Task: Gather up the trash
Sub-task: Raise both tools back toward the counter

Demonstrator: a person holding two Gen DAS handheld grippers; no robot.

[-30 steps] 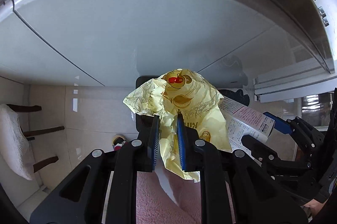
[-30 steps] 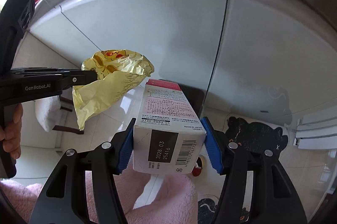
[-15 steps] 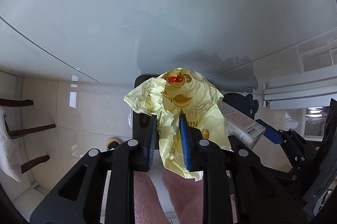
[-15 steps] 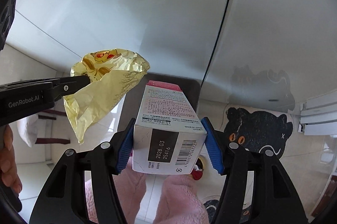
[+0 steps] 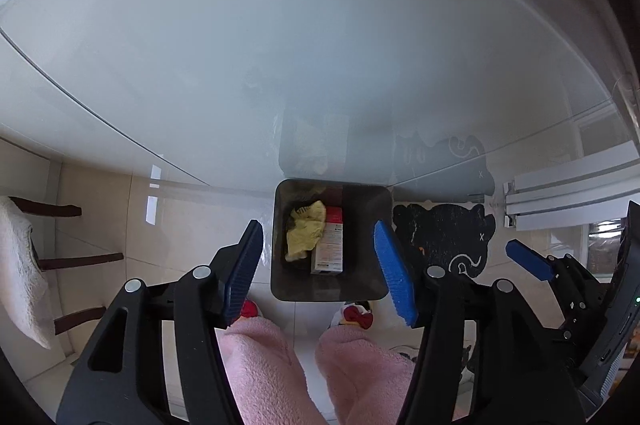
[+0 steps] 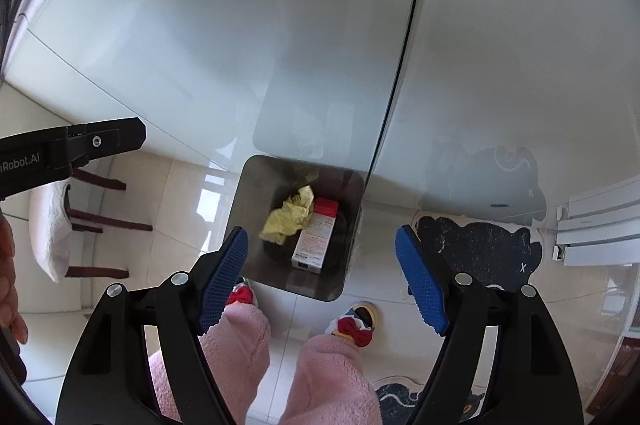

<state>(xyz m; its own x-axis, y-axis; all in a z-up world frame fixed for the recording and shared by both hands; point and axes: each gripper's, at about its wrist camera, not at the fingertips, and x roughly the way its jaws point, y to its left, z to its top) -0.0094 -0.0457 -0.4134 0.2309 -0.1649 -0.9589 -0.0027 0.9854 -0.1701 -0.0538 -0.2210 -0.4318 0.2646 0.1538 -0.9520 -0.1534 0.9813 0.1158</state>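
A dark square trash bin (image 5: pixel 366 289) (image 6: pixel 248 245) stands on the floor below both grippers. Inside lie a crumpled yellow wrapper (image 5: pixel 306 235) (image 6: pixel 288 219) and a white box with a red end (image 5: pixel 330 245) (image 6: pixel 314 237), side by side. My left gripper (image 5: pixel 320 265) is open and empty above the bin. My right gripper (image 6: pixel 320 277) is open and empty above it too. The left gripper's side shows at the left of the right wrist view (image 6: pixel 72 149). A blue right gripper fingertip (image 5: pixel 528 261) shows at the right of the left wrist view.
White glossy cabinet fronts (image 5: pixel 320 45) (image 6: pixel 320 25) rise just behind the bin. The person's pink-clad legs (image 5: pixel 264 365) (image 6: pixel 240 345) and slippers stand in front of it. A black cat-shaped mat (image 5: pixel 444 237) (image 6: pixel 476 249) lies to the right, a chair with a white cover (image 5: pixel 20 265) (image 6: pixel 56 237) to the left.
Both grippers opened. The yellow wrapper and the box dropped from the jaws into the bin.
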